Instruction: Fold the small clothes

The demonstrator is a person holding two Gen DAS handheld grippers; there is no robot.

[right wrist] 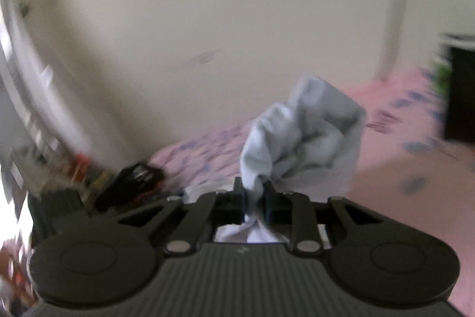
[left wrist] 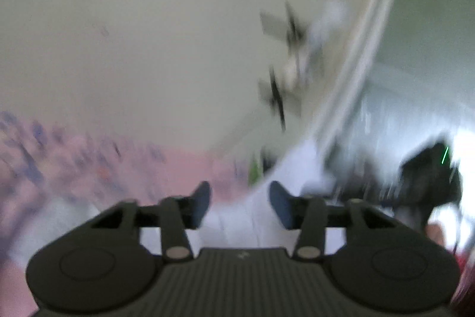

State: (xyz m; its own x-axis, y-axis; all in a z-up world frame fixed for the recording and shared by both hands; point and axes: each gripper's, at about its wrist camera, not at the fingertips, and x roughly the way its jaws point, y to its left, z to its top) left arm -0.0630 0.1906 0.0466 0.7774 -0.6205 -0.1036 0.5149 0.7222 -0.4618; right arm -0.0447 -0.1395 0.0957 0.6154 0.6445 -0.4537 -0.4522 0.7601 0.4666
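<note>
Left wrist view: the left gripper [left wrist: 240, 205] has its fingers spread and empty above blurred white cloth [left wrist: 237, 225] on the pink patterned bed [left wrist: 184, 165]. Right wrist view: the right gripper [right wrist: 254, 198] pinches a bunched corner of the small pale-blue fabric garment [right wrist: 308, 135], lifted over the bed; held by one crumpled point, it could slip free or stay twisted.

- The right gripper [right wrist: 254, 198] is made of matt black plastic with a ribbed body; two dull metal rivets are set in its arms.
- The pale blue garment [right wrist: 305, 135], pinched in that gripper, is soft, matt, crumpled cloth.
- The bedsheet [right wrist: 415, 144] behind the garment is matt pink printed cloth.
- The left gripper [left wrist: 240, 205] is fitted with matt blue pads [left wrist: 280, 205].
</note>
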